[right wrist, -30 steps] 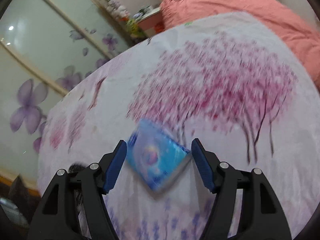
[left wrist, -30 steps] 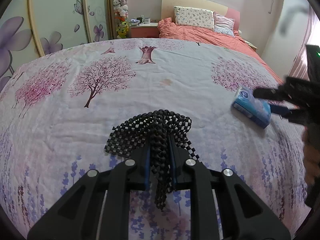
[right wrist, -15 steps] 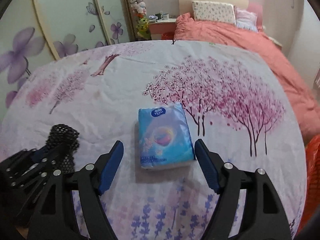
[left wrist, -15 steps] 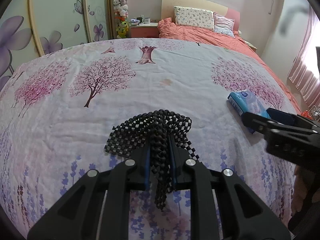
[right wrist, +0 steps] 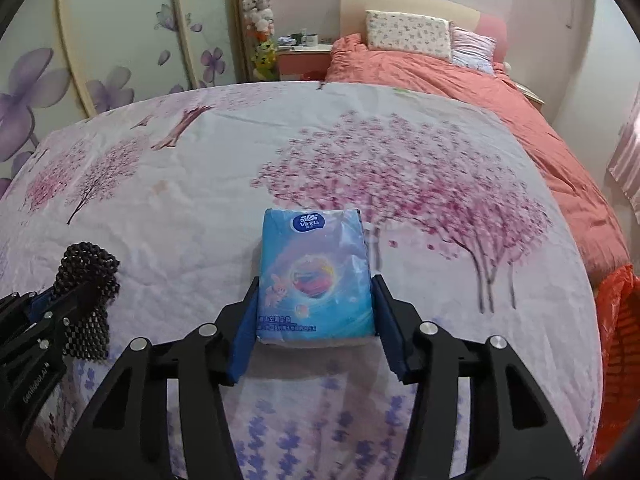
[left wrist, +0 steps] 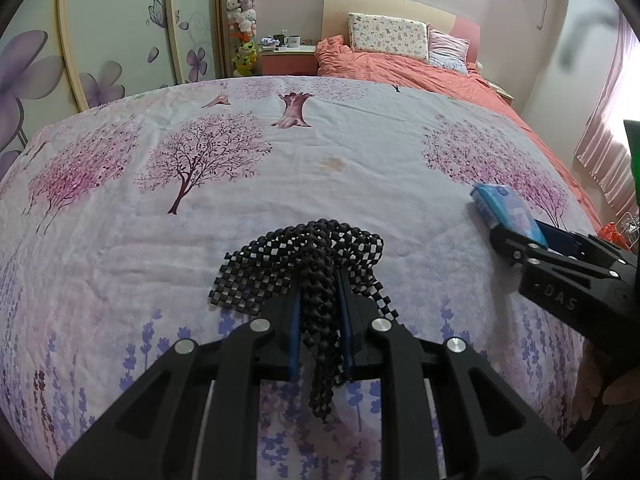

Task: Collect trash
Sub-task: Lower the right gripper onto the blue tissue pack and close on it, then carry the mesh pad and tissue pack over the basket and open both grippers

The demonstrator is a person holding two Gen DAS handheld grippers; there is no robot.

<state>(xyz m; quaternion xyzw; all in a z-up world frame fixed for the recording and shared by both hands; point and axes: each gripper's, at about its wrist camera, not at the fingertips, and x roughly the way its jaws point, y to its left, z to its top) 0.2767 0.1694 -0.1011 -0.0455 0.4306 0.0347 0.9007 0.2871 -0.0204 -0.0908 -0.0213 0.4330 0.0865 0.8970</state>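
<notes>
Right tongs just closed around Vinda tissue pack, left tongs clamp black mesh

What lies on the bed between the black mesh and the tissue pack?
Nothing: only bare floral bedsheet lies between the mesh and the tissue pack, clearest in the right wrist view.

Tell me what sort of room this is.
A bedroom, almost certainly. A bed with a coral duvet and pillows stands at the back, a nightstand sits beside it, and a wardrobe with flower-painted sliding doors lines the left wall.
</notes>
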